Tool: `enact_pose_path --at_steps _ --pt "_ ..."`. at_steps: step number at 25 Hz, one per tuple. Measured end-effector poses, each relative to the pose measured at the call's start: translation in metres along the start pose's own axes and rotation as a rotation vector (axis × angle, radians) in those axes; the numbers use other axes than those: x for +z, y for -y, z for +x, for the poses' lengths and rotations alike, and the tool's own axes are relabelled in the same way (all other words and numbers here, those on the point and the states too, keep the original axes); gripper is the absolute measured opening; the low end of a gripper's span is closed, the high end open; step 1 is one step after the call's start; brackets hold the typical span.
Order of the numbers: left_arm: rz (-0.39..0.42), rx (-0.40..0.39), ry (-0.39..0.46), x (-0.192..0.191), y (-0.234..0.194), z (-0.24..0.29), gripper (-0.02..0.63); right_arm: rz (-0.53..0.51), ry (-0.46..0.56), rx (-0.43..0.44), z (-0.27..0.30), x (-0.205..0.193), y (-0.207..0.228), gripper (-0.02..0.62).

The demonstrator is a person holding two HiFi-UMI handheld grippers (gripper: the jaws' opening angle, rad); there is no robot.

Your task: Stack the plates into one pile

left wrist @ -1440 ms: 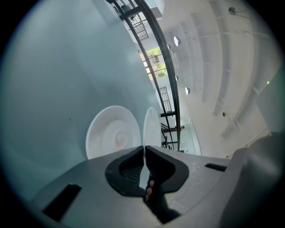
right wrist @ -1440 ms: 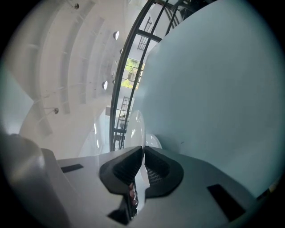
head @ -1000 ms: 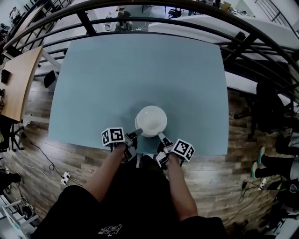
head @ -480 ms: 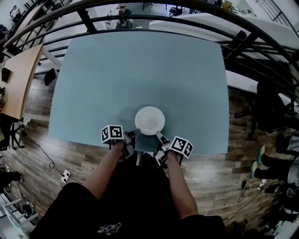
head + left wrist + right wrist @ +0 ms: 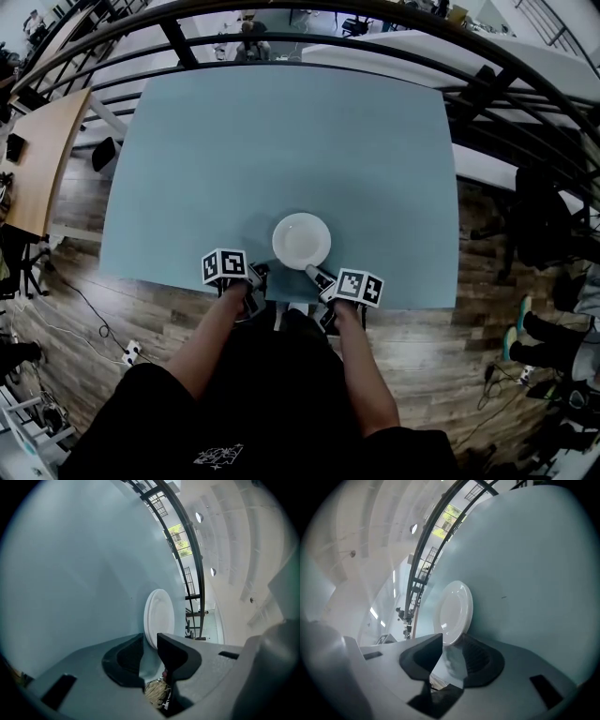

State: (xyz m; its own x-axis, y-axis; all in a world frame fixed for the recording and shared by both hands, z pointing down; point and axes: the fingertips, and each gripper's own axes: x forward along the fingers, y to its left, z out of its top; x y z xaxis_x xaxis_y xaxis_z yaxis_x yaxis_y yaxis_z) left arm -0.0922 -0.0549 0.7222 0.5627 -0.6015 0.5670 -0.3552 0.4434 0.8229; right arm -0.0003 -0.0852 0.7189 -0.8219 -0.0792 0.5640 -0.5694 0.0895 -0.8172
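My left gripper (image 5: 255, 275) and my right gripper (image 5: 313, 274) have pale grey moulded shells, smooth and rounded, each with a dark rectangular slot (image 5: 58, 688) sunk in the surface. The left cube (image 5: 225, 266) and the right cube (image 5: 360, 287) are white and faced with black square markers. The pads (image 5: 125, 660) are black and scooped, and the right gripper's right-hand pad is ribbed (image 5: 482, 658). I wear a black short-sleeved top (image 5: 141, 412) with a small white print (image 5: 218, 458).
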Motion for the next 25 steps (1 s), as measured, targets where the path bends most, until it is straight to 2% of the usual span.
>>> enact_pose_path --at_steps 3,6,8,10,12,17,20,25 --pt "0.021 -0.001 0.013 0.004 0.005 -0.009 0.072 -0.026 -0.060 0.011 0.002 -0.010 -0.009 0.114" --pt "0.068 0.013 0.026 0.012 0.017 -0.018 0.072 -0.043 -0.067 0.014 -0.002 -0.008 -0.018 0.110" --pt "0.135 0.028 0.038 0.015 0.024 -0.024 0.058 -0.075 -0.038 0.018 -0.010 -0.004 -0.022 0.069" --pt "0.215 0.040 0.047 0.016 0.032 -0.031 0.049 -0.121 0.013 0.016 -0.018 0.002 -0.027 0.030" --pt "0.276 0.035 0.059 0.019 0.043 -0.040 0.026 -0.179 0.067 0.009 -0.024 0.011 -0.035 0.017" --pt "0.422 0.020 0.117 0.029 0.085 -0.046 0.012 -0.371 0.205 0.000 -0.053 0.048 -0.061 0.008" --pt "0.504 -0.002 0.175 0.037 0.109 -0.063 0.009 -0.507 0.308 -0.033 -0.073 0.062 -0.088 0.008" --pt "0.735 0.020 0.270 0.070 0.153 -0.102 0.008 -0.695 0.500 -0.102 -0.112 0.096 -0.143 0.008"
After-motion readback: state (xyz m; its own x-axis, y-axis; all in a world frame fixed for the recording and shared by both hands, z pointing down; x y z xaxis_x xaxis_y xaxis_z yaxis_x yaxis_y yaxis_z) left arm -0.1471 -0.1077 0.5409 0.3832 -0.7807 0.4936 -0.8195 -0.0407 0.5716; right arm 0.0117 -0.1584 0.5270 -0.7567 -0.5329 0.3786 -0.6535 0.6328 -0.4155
